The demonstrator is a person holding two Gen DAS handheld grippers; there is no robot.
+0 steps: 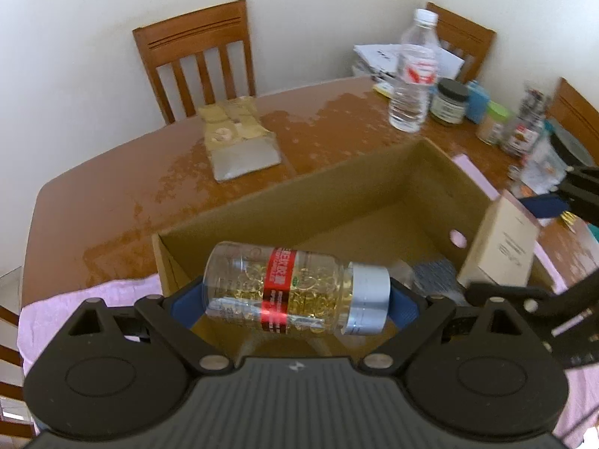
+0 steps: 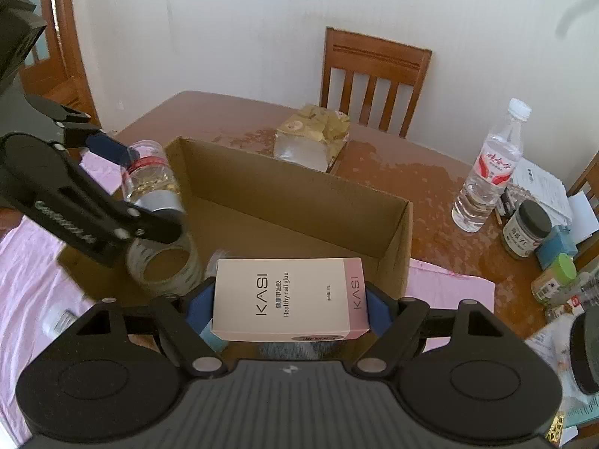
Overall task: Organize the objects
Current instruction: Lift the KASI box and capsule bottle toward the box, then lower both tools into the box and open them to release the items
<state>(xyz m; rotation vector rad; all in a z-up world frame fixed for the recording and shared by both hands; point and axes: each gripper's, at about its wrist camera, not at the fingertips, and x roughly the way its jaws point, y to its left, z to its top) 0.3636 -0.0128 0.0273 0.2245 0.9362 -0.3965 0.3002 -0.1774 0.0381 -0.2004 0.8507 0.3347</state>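
White walls and wooden chairs (image 1: 194,56) frame a brown counter (image 1: 123,194) in the left wrist view. On it sits an open cardboard box (image 1: 299,202), partly over a pink cloth (image 1: 75,299). The left tongs (image 1: 295,299) are clamped on a clear capsule bottle (image 1: 284,292) with a red label and silver cap, held sideways over the near end of the box, base against one blue pad and cap against the other. Beyond the box lies a gold-and-silver packet (image 1: 239,138); a water bottle (image 1: 413,71) stands upright near a dark-lidded jar (image 1: 449,101). At the right edge the right tongs hold a pale carton (image 1: 501,247) above the box's right side.

From the right wrist view, the right tongs (image 2: 288,310) grip that pink-and-white carton (image 2: 288,299), printed "KASI Healthy nail glue", flat between the blue pads over the near edge of the cardboard box (image 2: 299,194). A roll of clear tape (image 2: 164,262) lies inside the box at its left. Further left, the left tongs (image 2: 149,187) carry the capsule bottle (image 2: 149,172) above the box's left wall. The packet (image 2: 310,138) lies behind the box, and the water bottle (image 2: 486,172) stands to the right.
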